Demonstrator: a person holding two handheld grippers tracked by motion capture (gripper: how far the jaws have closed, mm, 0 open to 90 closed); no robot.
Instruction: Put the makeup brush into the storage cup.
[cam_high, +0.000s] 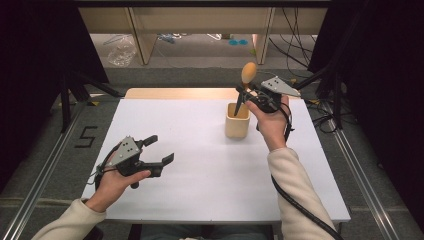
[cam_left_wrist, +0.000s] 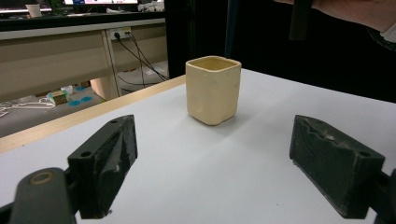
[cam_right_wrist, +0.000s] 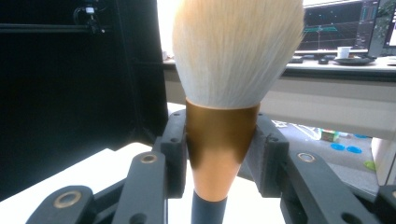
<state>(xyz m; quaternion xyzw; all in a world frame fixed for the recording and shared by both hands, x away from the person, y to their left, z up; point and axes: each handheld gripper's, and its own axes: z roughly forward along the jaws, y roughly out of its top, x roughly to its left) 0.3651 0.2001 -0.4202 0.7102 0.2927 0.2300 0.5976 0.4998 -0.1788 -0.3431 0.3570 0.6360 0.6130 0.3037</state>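
Cream-yellow square cup on a white worktop with a pale wood strip at the far edge. Brush with whitish-tan bristles, copper ferrule, dark handle. 2 black tools, grey plates on top; cream sleeves.

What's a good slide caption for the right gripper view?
Right gripper clamps a makeup brush by its copper collar, bristles up.
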